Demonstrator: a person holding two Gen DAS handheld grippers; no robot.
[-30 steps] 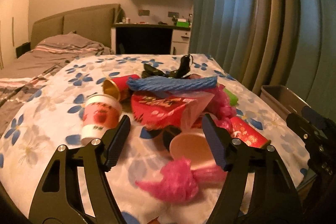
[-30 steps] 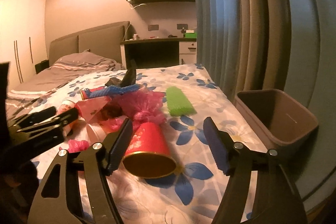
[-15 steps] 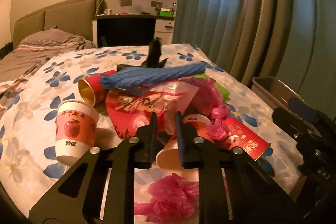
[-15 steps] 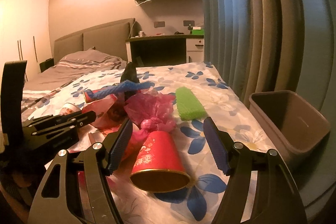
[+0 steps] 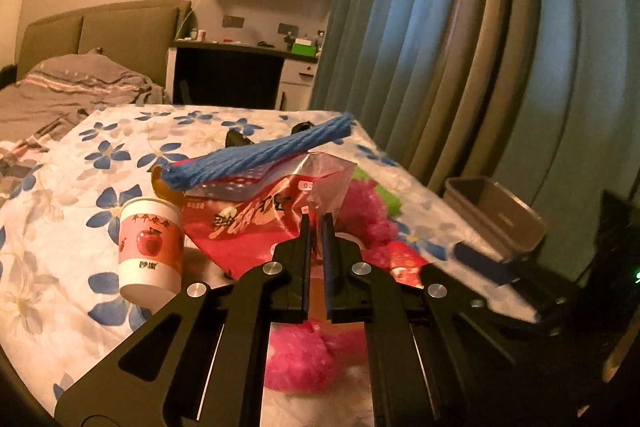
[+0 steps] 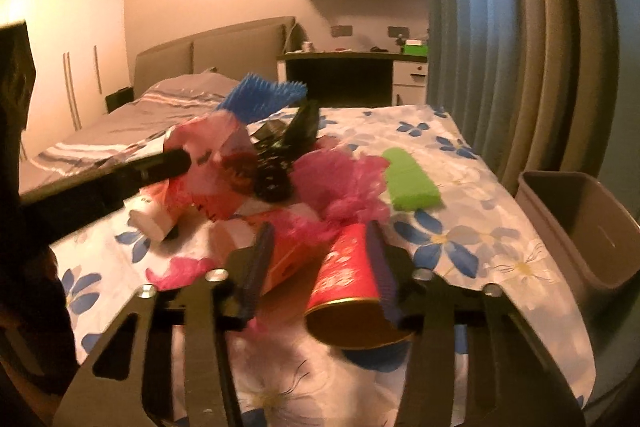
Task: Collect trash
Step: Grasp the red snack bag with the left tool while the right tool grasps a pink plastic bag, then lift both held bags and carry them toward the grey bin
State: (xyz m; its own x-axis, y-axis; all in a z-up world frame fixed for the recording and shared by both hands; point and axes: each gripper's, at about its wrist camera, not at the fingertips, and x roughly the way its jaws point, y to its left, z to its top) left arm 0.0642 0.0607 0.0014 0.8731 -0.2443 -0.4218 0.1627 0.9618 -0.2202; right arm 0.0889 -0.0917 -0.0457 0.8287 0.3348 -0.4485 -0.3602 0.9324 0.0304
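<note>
Red-and-clear plastic is what the left gripper (image 5: 316,223) has nipped: jaws have gone from wide apart to almost pressed together, and the corner of the red snack bag (image 5: 256,215) sits between them, so it's pinching the bag; the bag now hangs lifted off the bedspread (image 5: 60,187) w/ the blue foam net (image 5: 256,155) riding on top of it, tilted up at the curtain end. Apple-print paper cup (image 5: 150,251) stands upright just beside the bag, untouched.

Right gripper (image 6: 320,263) has been closing too, jaws now about half spread round the red paper cup (image 6: 348,287), which lies on its side w/ gold mouth toward the camera; right pad looks to touch the cup wall, left pad still apart from it w/ pink plastic (image 6: 340,183) and an orange-red carton edge nearby, so I read it as not yet gripped; blur makes this unsure.

Meaning for the task: first piece of trash is secured on the left, second is about to be on the right; grey bin (image 6: 592,223) sits off the bed's edge by the curtain, empty as far as I can see, so nothing is collected yet. Green foam piece (image 6: 412,179) lies apart, nearer the bin. Risk, IMO: the foam net may slide off the bag on the way over.
</note>
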